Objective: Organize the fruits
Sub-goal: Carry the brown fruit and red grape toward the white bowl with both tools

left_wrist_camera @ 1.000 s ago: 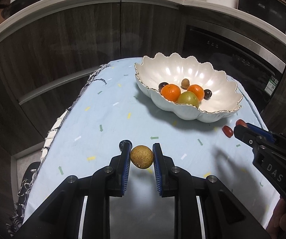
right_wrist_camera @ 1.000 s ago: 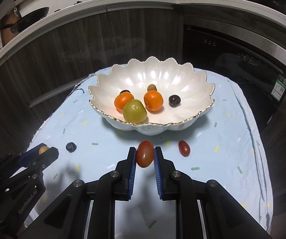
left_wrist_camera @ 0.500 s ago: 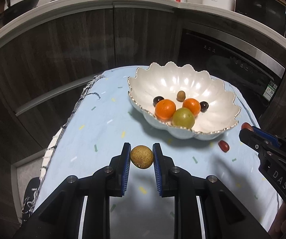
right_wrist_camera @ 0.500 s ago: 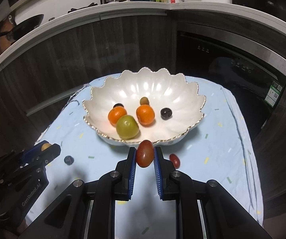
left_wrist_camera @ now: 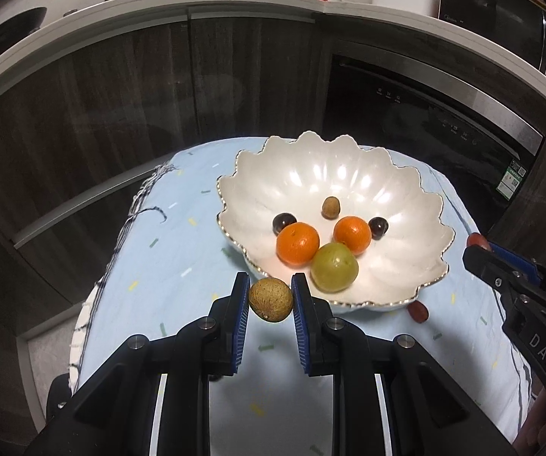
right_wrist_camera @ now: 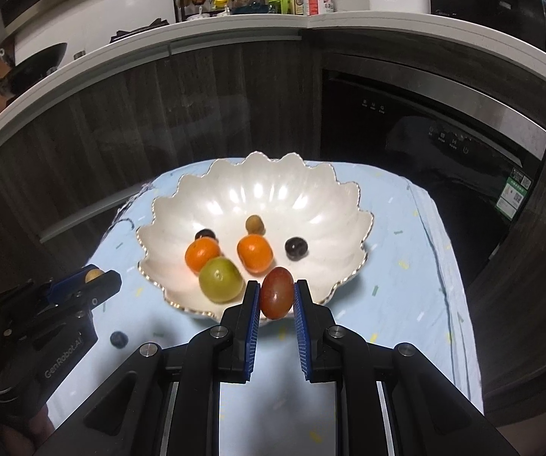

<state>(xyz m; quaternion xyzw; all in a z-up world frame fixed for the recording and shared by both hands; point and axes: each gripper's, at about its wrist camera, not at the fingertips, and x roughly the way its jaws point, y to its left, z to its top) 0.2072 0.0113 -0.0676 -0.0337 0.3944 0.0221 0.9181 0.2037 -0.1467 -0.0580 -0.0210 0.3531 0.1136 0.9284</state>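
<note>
Brown fruit (left_wrist_camera: 271, 299) pinched in left gripper (left_wrist_camera: 271, 300), just short of the bowl (left_wrist_camera: 394, 190) rim. Tomato (right_wrist_camera: 276, 293) clamped in right gripper (right_wrist_camera: 276, 294), over the bowl's near edge. Carry step; next likely move both over the bowl, then release. One tomato (left_wrist_camera: 418, 310) and a blueberry (right_wrist_camera: 119, 339) lie beside the bowl.

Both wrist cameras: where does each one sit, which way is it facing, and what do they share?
Left wrist: on the left gripper, angled down at the white bowl; its jaws hold a brown fruit; the right gripper shows at the right edge.
Right wrist: on the right gripper, facing the bowl; its jaws hold a red fruit; the left gripper shows at the left.
Shared: bowl, blue cloth.
</note>
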